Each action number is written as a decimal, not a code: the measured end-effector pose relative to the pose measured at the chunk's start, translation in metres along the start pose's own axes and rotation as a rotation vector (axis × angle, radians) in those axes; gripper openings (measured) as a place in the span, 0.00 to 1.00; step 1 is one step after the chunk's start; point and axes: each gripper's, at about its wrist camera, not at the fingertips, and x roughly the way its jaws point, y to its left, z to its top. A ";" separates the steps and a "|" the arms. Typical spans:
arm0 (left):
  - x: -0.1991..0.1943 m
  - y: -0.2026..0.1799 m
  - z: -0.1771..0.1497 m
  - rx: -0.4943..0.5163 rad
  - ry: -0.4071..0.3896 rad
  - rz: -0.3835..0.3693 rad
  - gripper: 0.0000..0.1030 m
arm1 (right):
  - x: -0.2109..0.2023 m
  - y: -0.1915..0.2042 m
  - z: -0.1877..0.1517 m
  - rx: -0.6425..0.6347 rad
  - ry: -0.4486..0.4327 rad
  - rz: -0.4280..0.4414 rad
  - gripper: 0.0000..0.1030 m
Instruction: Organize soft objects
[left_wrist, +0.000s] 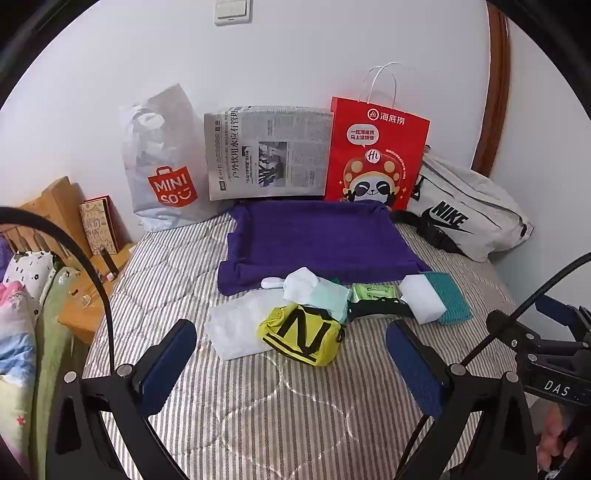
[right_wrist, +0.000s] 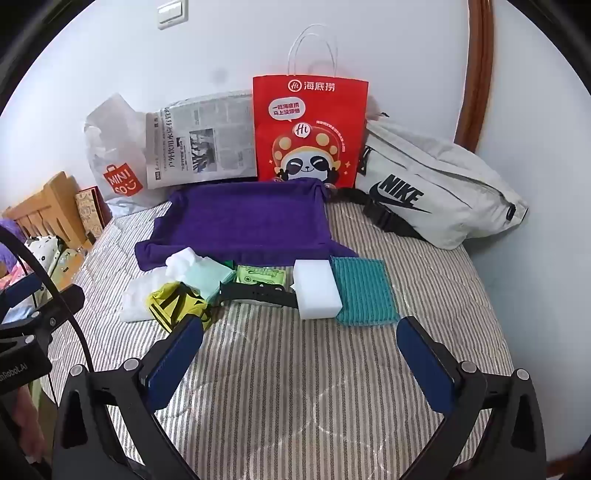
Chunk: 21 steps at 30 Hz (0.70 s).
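Note:
A row of small soft items lies on the striped bed in front of a spread purple towel (left_wrist: 317, 240) (right_wrist: 243, 221). From the left: a white bubble-wrap sheet (left_wrist: 232, 328), a yellow pouch (left_wrist: 303, 334) (right_wrist: 177, 302), a pale green cloth (left_wrist: 325, 295) (right_wrist: 210, 275) with white wadding on it, a green packet (right_wrist: 260, 275), a black strap (right_wrist: 258, 293), a white sponge block (left_wrist: 421, 295) (right_wrist: 317, 288) and a teal knitted cloth (left_wrist: 448, 297) (right_wrist: 364, 291). My left gripper (left_wrist: 291, 362) hovers open just short of the yellow pouch. My right gripper (right_wrist: 299, 354) is open too, short of the sponge, nothing between its fingers.
Against the white wall stand a Miniso plastic bag (left_wrist: 162, 166), a folded newspaper (left_wrist: 266, 151), a red paper bag (left_wrist: 376, 155) (right_wrist: 308, 129) and a white Nike waist bag (left_wrist: 465, 214) (right_wrist: 432, 188). A wooden bedside stand (left_wrist: 74, 258) with a book sits left.

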 end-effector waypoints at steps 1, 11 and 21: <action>0.000 0.000 0.000 0.003 0.004 0.000 1.00 | 0.000 0.000 0.000 0.003 0.002 0.001 1.00; -0.010 -0.019 0.003 0.054 -0.003 0.019 1.00 | -0.019 -0.004 -0.013 0.016 -0.017 -0.007 1.00; -0.012 -0.015 -0.007 0.051 -0.008 -0.009 1.00 | -0.017 -0.007 -0.009 0.017 -0.019 0.005 1.00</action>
